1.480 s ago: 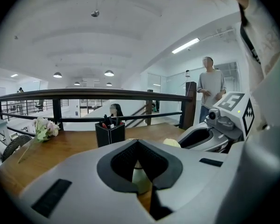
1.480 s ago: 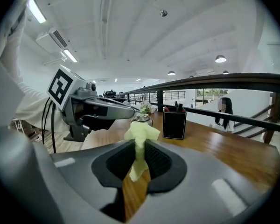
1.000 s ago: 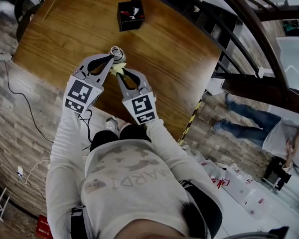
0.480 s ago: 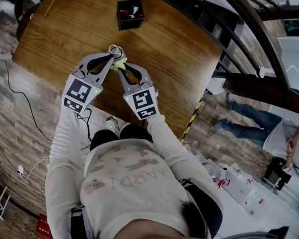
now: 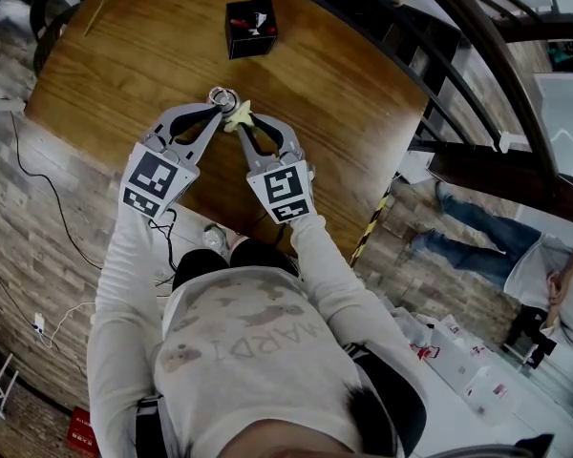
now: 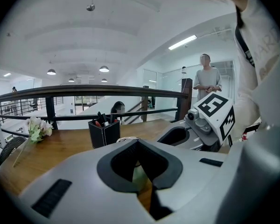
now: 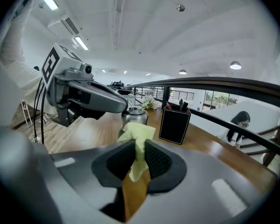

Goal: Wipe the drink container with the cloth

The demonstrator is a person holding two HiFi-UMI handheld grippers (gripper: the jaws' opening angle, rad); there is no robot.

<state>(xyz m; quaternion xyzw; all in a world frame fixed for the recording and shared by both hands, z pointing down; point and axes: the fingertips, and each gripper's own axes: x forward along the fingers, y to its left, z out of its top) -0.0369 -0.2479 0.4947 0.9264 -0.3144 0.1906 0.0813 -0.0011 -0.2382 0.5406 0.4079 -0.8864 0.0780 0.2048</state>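
The drink container [image 5: 222, 96] is a small bottle with a shiny metal lid, standing over the wooden table [image 5: 124, 55]. My left gripper [image 5: 217, 113] is shut on its greenish body [image 6: 139, 180] just under the lid. My right gripper [image 5: 245, 128] is shut on a yellow cloth [image 5: 239, 118], whose free end is pressed against the container's right side. In the right gripper view the cloth [image 7: 138, 143] stands up between the jaws, in front of the container [image 7: 134, 116] and the left gripper [image 7: 94, 98]. The container's lower part is hidden by the jaws.
A black pen holder [image 5: 249, 26] stands on the table beyond the container. Flowers [image 6: 37, 127] lie at the far left corner. A dark railing [image 5: 477, 74] runs along the table's right side. A person [image 6: 207, 80] stands in the background.
My right gripper has slid the cloth forward and to the right along the container. The left gripper holds the container almost still.
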